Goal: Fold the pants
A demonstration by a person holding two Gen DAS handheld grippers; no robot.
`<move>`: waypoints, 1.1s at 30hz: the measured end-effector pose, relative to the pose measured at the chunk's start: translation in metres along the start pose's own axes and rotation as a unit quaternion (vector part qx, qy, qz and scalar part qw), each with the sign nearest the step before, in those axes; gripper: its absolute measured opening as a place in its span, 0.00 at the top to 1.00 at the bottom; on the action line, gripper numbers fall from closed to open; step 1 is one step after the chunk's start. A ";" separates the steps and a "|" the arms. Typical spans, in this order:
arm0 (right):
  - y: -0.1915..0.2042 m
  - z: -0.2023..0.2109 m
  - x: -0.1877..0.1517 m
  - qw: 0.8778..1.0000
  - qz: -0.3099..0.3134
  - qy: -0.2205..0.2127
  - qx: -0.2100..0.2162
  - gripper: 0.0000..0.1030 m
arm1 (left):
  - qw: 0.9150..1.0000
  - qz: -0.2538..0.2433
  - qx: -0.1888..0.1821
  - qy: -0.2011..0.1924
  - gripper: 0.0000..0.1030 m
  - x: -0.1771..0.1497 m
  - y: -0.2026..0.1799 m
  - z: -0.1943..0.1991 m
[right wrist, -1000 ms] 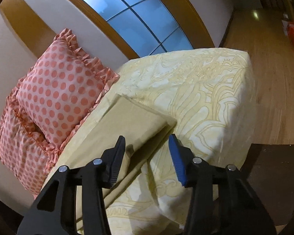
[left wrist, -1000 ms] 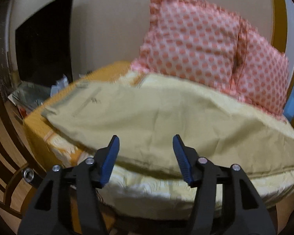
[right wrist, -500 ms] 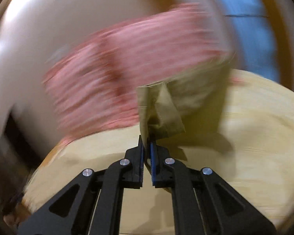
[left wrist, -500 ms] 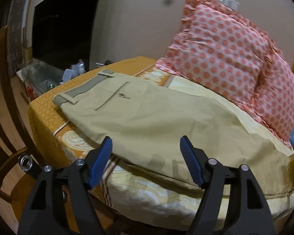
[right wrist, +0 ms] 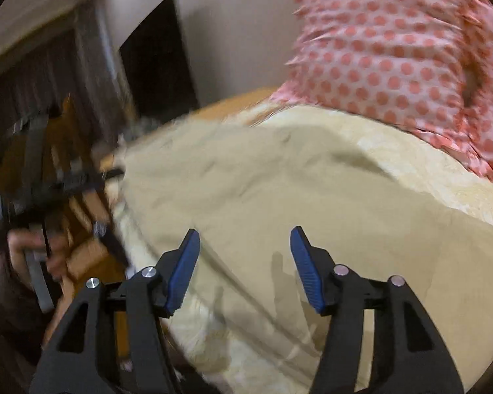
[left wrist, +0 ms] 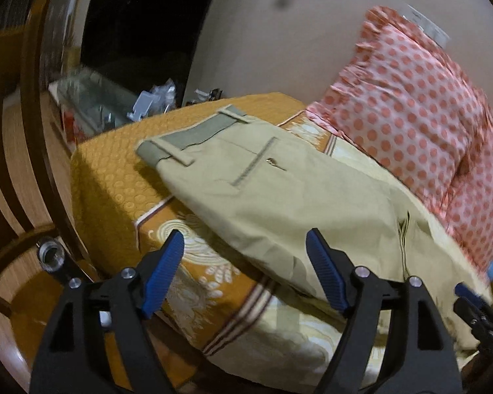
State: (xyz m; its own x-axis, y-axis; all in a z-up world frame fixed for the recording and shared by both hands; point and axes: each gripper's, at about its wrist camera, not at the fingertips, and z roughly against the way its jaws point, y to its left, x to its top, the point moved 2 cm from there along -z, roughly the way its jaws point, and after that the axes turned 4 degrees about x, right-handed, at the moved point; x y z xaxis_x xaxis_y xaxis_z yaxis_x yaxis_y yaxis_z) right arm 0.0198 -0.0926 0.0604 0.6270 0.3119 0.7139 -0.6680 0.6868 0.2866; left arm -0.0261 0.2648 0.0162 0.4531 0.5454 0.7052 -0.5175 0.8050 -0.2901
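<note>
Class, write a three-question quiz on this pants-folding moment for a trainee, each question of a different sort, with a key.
1. True or false: the left tongs are shut on the pants.
2. Multiple choice: the waistband of the pants lies toward
A. the dotted pillows
B. the orange end of the bed
C. the floor
3. Fill in: the right tongs are ____ and hold nothing.

Key: 1 false, both tongs are open above the cloth; 2 B; 3 open.
</note>
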 end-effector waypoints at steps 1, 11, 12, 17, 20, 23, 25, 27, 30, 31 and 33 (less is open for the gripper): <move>-0.002 -0.012 -0.004 0.999 -0.005 0.032 -0.017 0.48 | 1.000 0.010 -0.003 0.004 0.27 0.001 0.004 -0.003; -0.019 -0.022 -0.007 0.998 -0.036 0.043 -0.015 0.50 | 0.999 0.043 0.001 0.031 0.30 0.029 0.012 -0.035; -0.017 -0.020 -0.010 0.998 -0.039 0.039 -0.013 0.50 | 0.998 0.044 0.001 0.034 0.30 0.032 0.012 -0.039; -0.020 -0.005 -0.005 0.998 -0.061 0.001 0.001 0.50 | 0.996 0.084 -0.008 0.041 0.64 0.043 0.014 -0.052; -0.033 0.020 -0.005 0.996 -0.079 -0.039 0.005 0.48 | 0.994 0.101 -0.009 0.050 0.88 0.045 0.013 -0.061; -0.051 0.047 -0.004 0.992 -0.099 -0.076 -0.002 0.43 | 0.999 0.040 0.003 0.016 0.91 0.061 -0.016 -0.042; -0.068 0.069 -0.005 0.987 -0.118 -0.107 -0.012 0.43 | 1.000 -0.010 -0.008 -0.015 0.92 0.073 -0.046 -0.021; -0.088 0.092 -0.007 0.980 -0.140 -0.136 -0.028 0.43 | 0.995 -0.081 -0.035 -0.050 0.92 0.080 -0.098 0.006; -0.117 0.122 -0.017 0.967 -0.181 -0.171 -0.054 0.43 | 0.970 -0.200 -0.108 -0.091 0.93 0.062 -0.191 0.052; -0.128 0.133 -0.022 0.961 -0.199 -0.183 -0.064 0.43 | 0.958 -0.232 -0.133 -0.101 0.93 0.051 -0.217 0.065; -0.148 0.150 -0.033 0.948 -0.232 -0.201 -0.081 0.43 | 0.927 -0.300 -0.200 -0.106 0.93 0.014 -0.267 0.093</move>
State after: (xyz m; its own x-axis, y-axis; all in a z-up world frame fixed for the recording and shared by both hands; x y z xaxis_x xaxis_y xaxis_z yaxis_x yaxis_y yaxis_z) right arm 0.0376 -0.3030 0.0899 0.6126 -0.3013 0.7307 -0.2681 0.7905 0.5507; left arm 0.0511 0.0358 0.1637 0.3969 -0.0527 0.9163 0.1110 0.9938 0.0091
